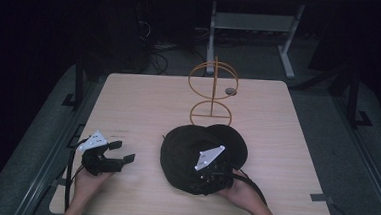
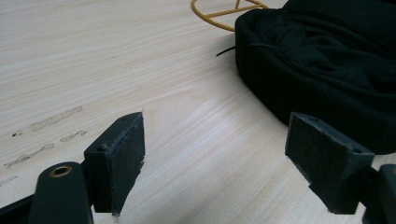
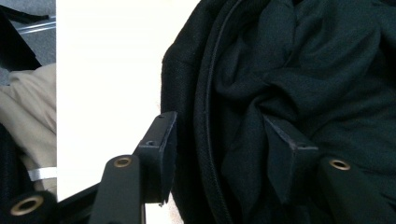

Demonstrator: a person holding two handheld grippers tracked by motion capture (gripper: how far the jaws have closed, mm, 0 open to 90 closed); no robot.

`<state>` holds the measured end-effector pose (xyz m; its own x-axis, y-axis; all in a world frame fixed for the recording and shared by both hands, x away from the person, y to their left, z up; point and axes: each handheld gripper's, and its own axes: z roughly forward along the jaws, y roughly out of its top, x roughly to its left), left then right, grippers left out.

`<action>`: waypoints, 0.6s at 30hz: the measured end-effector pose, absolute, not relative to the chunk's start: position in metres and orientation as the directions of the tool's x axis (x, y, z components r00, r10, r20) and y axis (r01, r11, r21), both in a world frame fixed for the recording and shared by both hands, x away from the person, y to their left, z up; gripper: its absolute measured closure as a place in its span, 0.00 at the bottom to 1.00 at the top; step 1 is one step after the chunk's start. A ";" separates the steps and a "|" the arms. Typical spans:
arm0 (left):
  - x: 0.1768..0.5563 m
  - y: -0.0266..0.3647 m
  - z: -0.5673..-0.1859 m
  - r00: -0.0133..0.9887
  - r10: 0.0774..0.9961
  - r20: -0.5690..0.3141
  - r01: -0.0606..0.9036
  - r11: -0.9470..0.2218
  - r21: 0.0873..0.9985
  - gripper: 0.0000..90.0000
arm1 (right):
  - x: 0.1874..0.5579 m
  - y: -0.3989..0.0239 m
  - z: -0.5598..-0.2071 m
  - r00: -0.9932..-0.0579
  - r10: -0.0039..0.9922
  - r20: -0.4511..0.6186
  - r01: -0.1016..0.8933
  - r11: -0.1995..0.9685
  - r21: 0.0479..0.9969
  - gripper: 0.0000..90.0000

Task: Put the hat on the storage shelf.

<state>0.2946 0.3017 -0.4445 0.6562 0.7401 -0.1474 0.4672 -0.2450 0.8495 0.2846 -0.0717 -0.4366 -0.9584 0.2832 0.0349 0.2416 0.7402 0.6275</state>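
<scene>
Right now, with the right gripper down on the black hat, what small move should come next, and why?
Probably finish closing the right gripper: its jaws straddle the rim of the black hat, one outside and one inside the crown, with fabric between them and not yet clearly pinched. The left gripper stands open over bare table.

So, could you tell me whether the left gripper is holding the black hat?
No, the left gripper stands open over bare table, with the black hat lying off to its side.
</scene>
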 end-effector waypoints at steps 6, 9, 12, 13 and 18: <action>0.295 0.300 -0.445 0.659 0.738 -0.147 0.468 -0.248 0.848 0.22 | 0.285 -0.069 -0.440 -0.958 0.286 0.030 0.242 0.747 0.619 0.55; 0.295 0.298 -0.446 0.660 0.737 -0.147 0.471 -0.253 0.845 0.22 | 0.283 -0.067 -0.442 -0.957 0.291 0.019 0.243 0.759 0.604 0.57; 0.295 0.298 -0.446 0.665 0.734 -0.141 0.468 -0.261 0.844 0.22 | 0.282 -0.066 -0.443 -0.954 0.299 0.005 0.241 0.760 0.603 0.60; 0.295 0.297 -0.446 0.665 0.732 -0.144 0.470 -0.261 0.843 0.22 | 0.282 -0.065 -0.444 -0.955 0.298 0.003 0.239 0.761 0.603 0.61; 0.296 0.295 -0.446 0.669 0.728 -0.147 0.474 -0.266 0.839 0.22 | 0.280 -0.063 -0.443 -0.961 0.277 -0.015 0.213 0.771 0.600 0.77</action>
